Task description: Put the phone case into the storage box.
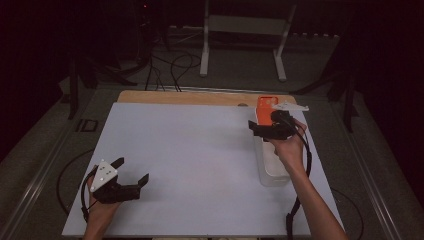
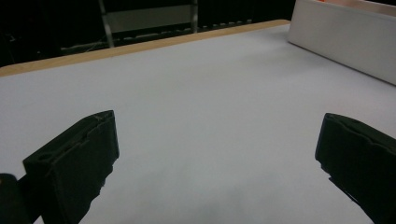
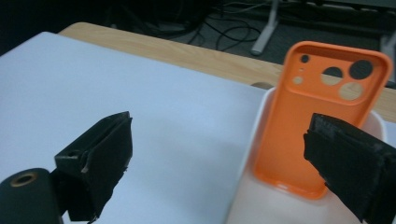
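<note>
An orange phone case [image 1: 265, 106] stands upright, leaning in the far end of a long white container [image 1: 272, 172] at the right of the white board. In the right gripper view the orange phone case [image 3: 322, 116] shows its camera cut-outs at the top. My right gripper [image 1: 261, 125] hovers open just in front of the case; its jaws stand wide apart with nothing between them [image 3: 219, 154]. My left gripper [image 1: 133, 170] rests low at the board's near left, open and empty [image 2: 215, 149]. The white container [image 2: 341, 42] lies far to its right.
The white board [image 1: 190, 160] covers a wooden table whose bare strip [image 1: 200, 96] shows at the back. Beyond the table are a white metal stand [image 1: 245, 30] and floor cables [image 1: 175, 67]. Dark surroundings on both sides.
</note>
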### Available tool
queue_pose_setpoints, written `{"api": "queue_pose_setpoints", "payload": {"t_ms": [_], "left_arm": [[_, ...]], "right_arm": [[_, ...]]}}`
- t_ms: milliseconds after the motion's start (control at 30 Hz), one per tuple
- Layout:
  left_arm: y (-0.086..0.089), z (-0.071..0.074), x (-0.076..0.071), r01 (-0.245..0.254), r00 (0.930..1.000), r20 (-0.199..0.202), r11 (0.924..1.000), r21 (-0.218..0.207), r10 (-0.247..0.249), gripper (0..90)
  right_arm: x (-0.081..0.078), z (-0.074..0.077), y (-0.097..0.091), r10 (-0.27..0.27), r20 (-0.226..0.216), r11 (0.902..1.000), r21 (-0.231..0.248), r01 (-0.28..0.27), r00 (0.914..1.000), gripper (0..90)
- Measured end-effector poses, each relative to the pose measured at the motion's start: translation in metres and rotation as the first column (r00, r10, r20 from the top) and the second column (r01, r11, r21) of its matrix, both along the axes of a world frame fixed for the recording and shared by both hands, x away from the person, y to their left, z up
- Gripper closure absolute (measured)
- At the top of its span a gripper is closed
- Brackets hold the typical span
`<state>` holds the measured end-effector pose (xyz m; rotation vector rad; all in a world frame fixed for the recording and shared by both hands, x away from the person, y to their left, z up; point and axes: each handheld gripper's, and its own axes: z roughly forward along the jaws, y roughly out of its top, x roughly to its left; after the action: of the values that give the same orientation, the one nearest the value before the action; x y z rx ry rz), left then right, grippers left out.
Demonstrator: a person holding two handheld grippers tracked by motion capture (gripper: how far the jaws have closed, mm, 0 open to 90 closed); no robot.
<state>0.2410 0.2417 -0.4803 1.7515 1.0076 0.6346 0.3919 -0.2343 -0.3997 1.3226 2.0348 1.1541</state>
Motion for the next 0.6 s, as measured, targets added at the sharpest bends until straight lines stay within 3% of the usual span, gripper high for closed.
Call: {"api": "queue_pose_setpoints", "payload": {"t_ms": [367, 400, 600], "left_arm": [[0.000, 0.000, 0.000, 0.003, 1.0000, 0.000, 1.0000, -0.001, -0.003, 0.2], [0.001, 0.001, 0.000, 0.005, 1.0000, 0.000, 1.0000, 0.000, -0.005, 0.2], [0.001, 0.001, -0.001, 0.022, 0.9997, 0.009, 0.9997, -0.011, -0.022, 0.0]], "right_arm": [[-0.046, 0.001, 0.005, 0.079, 0.045, 0.9947, 0.062, -0.082, 0.9959, 7.8], [-0.057, -0.002, 0.006, 0.085, 0.069, 0.9934, 0.070, -0.090, 0.9940, 7.9], [-0.084, -0.015, 0.008, 0.112, 0.114, 0.9912, 0.059, -0.119, 0.9872, 7.9]]}}
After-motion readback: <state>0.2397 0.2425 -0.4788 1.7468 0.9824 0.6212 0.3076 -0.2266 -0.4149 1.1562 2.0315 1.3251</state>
